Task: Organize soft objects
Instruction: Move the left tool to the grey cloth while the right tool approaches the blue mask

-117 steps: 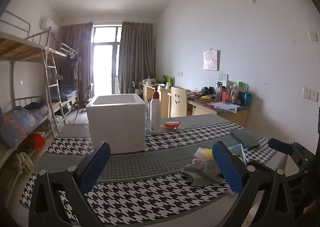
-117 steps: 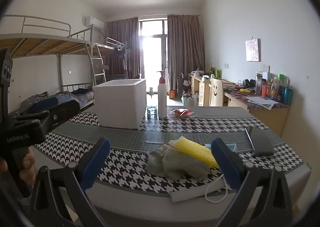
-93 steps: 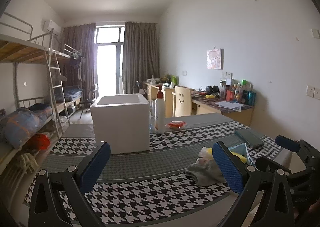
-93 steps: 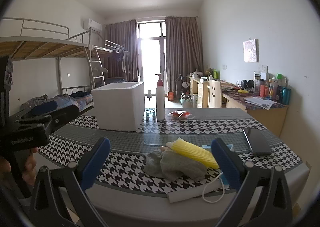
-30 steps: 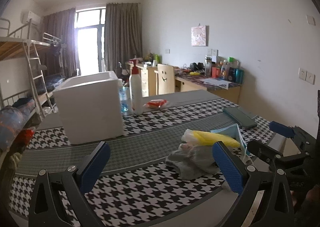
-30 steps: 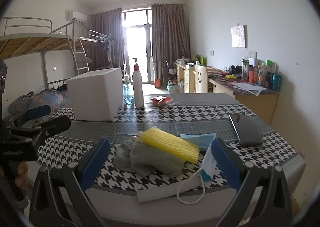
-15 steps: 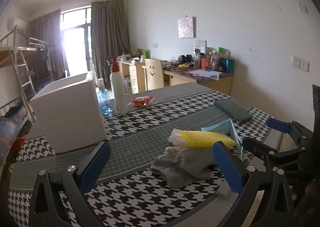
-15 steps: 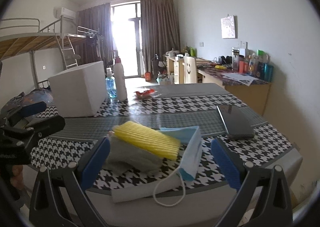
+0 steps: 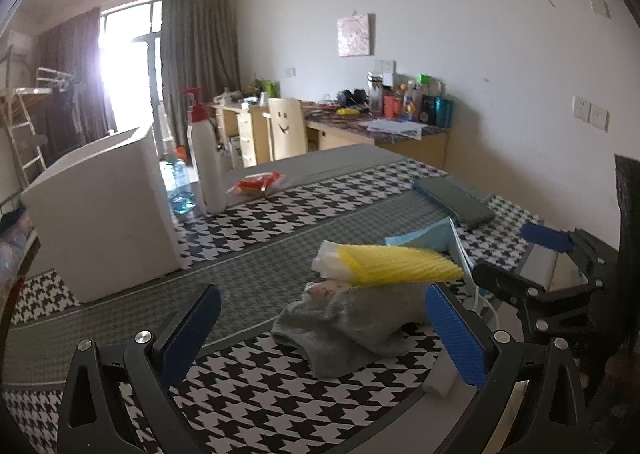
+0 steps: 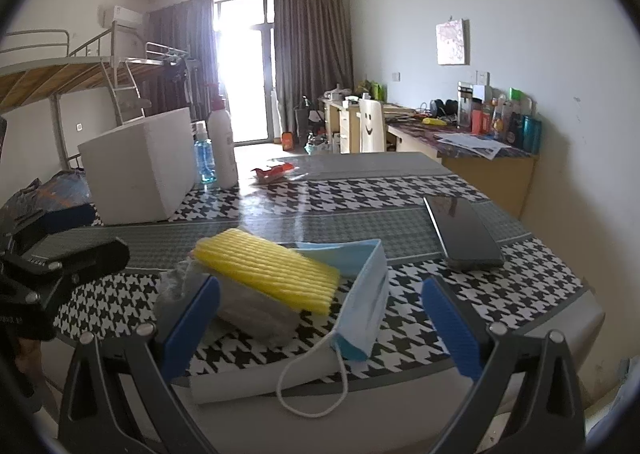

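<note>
A small pile lies near the front edge of the houndstooth table (image 9: pixel 248 394): a grey cloth (image 9: pixel 344 326) (image 10: pixel 248 314), a yellow ribbed sponge (image 9: pixel 400 264) (image 10: pixel 268 274) resting on top, and a light blue face mask (image 10: pixel 364 306) (image 9: pixel 432 236) with a white ear loop hanging off the edge. My left gripper (image 9: pixel 320 334) is open, its fingers either side of the grey cloth, short of it. My right gripper (image 10: pixel 320 326) is open around the sponge and mask, not touching. A white foam box (image 9: pixel 104 210) (image 10: pixel 140 166) stands at the back left.
A white pump bottle (image 9: pixel 208 170), a blue sanitizer bottle (image 10: pixel 204 162) and a red snack packet (image 9: pixel 256 182) stand behind the box. A dark phone (image 10: pixel 460 234) lies at the right. Desks, a chair and bunk beds fill the room beyond.
Both grippers have come closer to the pile, which now sits larger between their fingers. The left view has swung right. Both stay open; nothing on the table has moved.
</note>
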{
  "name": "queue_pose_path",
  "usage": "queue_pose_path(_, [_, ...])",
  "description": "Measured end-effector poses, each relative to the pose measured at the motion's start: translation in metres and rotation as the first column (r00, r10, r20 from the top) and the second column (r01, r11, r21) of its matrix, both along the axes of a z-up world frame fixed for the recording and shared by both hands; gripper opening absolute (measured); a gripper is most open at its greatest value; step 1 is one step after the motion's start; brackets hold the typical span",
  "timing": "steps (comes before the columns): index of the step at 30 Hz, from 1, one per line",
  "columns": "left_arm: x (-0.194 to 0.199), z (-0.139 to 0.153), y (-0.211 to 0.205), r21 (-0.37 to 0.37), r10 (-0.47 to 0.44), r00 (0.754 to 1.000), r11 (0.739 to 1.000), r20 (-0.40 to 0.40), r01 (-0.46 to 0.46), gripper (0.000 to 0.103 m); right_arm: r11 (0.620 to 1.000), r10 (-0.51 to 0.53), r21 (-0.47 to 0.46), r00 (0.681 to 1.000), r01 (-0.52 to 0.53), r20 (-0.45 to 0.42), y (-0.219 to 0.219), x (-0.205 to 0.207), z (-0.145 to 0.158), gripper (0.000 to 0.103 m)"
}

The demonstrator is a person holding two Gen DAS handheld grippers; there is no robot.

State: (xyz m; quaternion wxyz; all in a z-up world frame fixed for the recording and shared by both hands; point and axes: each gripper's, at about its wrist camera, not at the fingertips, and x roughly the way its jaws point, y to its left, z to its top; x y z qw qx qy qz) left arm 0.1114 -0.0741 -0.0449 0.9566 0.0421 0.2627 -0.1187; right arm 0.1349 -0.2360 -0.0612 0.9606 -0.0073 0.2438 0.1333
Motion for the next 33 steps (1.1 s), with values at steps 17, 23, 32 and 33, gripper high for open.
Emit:
queue_pose_path(17, [0.024, -0.035, -0.012, -0.003, -0.058, 0.987, 0.998, -0.152, 0.058, 0.081, 1.0, -0.02, 0.016, 0.997, 0.022, -0.069, -0.014, 0.022, -0.02, 0.097])
queue_pose_path(23, [0.03, -0.046, -0.013, 0.01, -0.046, 0.979, 0.999, -0.199, 0.049, 0.07, 0.999, -0.033, 0.014, 0.996, 0.034, -0.079, -0.018, 0.027, -0.023, 0.097])
queue_pose_path(32, [0.038, -0.059, -0.013, 0.011, -0.05, 0.966, 0.998, -0.254, 0.055, 0.052, 0.999, -0.038, 0.01, 0.996, 0.039, -0.085, -0.021, 0.035, -0.026, 0.097])
queue_pose_path(33, [0.039, -0.059, -0.013, 0.014, -0.051, 0.965, 0.998, -0.257, 0.057, 0.05, 0.999, -0.041, 0.011, 0.995, 0.042, -0.088, -0.022, 0.037, -0.026, 0.097])
